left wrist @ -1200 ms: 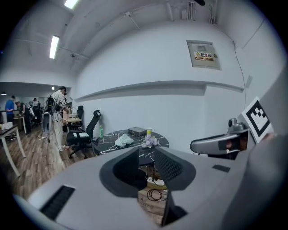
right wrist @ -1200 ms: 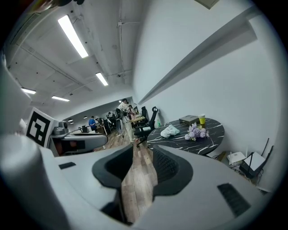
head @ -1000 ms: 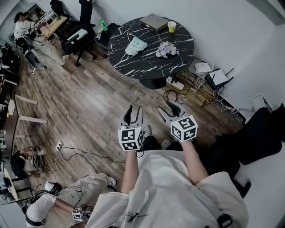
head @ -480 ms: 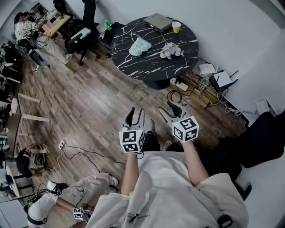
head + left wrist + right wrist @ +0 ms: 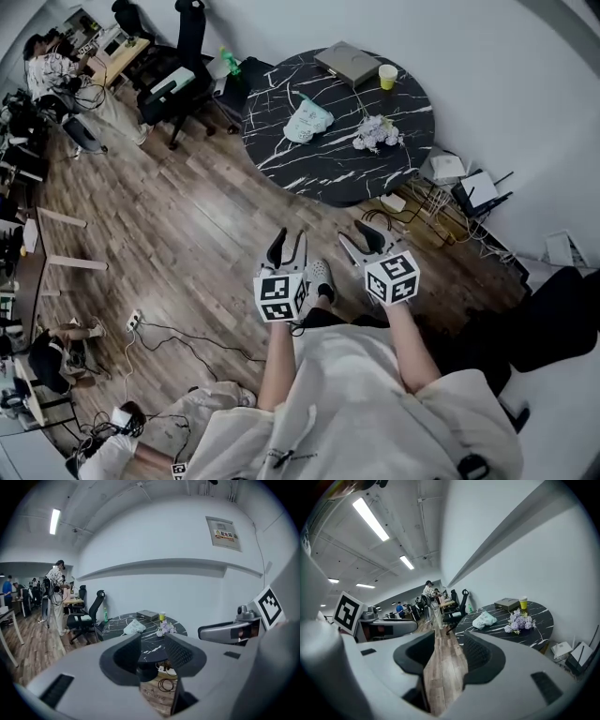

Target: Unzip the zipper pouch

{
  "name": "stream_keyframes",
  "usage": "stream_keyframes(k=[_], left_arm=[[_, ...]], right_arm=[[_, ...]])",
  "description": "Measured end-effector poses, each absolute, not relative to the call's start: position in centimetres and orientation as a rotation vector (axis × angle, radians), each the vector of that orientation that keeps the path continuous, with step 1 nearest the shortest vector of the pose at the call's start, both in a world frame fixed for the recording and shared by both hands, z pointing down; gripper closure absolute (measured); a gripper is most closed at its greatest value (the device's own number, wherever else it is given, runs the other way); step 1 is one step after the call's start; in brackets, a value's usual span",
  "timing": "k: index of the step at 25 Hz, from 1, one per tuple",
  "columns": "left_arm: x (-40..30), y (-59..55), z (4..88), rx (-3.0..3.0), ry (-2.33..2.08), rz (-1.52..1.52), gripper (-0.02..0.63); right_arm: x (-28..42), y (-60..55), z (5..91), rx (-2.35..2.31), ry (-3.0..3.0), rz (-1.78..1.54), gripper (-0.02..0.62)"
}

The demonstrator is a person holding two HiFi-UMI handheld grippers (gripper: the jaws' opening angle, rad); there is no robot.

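Note:
The zipper pouch (image 5: 307,120), pale green and crumpled, lies on the round black marble table (image 5: 328,164) across the room; it also shows in the left gripper view (image 5: 134,627) and the right gripper view (image 5: 484,619). My left gripper (image 5: 285,246) and right gripper (image 5: 361,236) are held side by side in front of my body, over the wood floor and well short of the table. Both point toward the table. In its own view the left gripper (image 5: 152,641) stands open and empty, and so does the right gripper (image 5: 447,641).
On the table are a bunch of lilac flowers (image 5: 378,133), a grey box (image 5: 339,63) and a yellow cup (image 5: 387,76). Office chairs (image 5: 173,66) stand left of the table. Cables and boxes (image 5: 441,183) lie by the wall. A person (image 5: 52,66) stands far left.
The table and pouch have slid lower and to the right in the head view as I walked toward them. Both grippers keep their pose and stay open.

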State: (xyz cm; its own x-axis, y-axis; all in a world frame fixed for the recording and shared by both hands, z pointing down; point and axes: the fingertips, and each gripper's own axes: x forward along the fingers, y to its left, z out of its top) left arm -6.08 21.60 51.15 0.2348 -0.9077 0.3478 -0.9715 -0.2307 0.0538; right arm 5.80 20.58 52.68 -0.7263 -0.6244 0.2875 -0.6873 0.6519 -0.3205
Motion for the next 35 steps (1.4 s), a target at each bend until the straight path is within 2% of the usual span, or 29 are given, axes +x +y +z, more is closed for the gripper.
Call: stream_keyframes(k=[2, 14, 23, 35], left_arm=[[-7.2, 19.3, 50.9, 2.255, -1.754, 0.342, 0.448], [-15.2, 7.4, 51.0, 2.293, -1.708, 0.36, 0.448], [-20.1, 2.8, 51.1, 2.296, -1.701, 0.341, 0.448], [-19.4, 0.6, 55.7, 2.235, -1.558, 0.349, 0.448]], right_arm=[[4.8, 18.3, 52.6, 1.104, -2.712, 0.617, 0.413], [-3.0, 6.3, 53.3, 1.166, -2.702, 0.67, 0.411], [-6.6, 0.9, 54.5, 1.235, -2.678, 0.758, 0.413], [-5.6, -1.8, 57.4, 1.281, -2.558, 0.817, 0.413]])
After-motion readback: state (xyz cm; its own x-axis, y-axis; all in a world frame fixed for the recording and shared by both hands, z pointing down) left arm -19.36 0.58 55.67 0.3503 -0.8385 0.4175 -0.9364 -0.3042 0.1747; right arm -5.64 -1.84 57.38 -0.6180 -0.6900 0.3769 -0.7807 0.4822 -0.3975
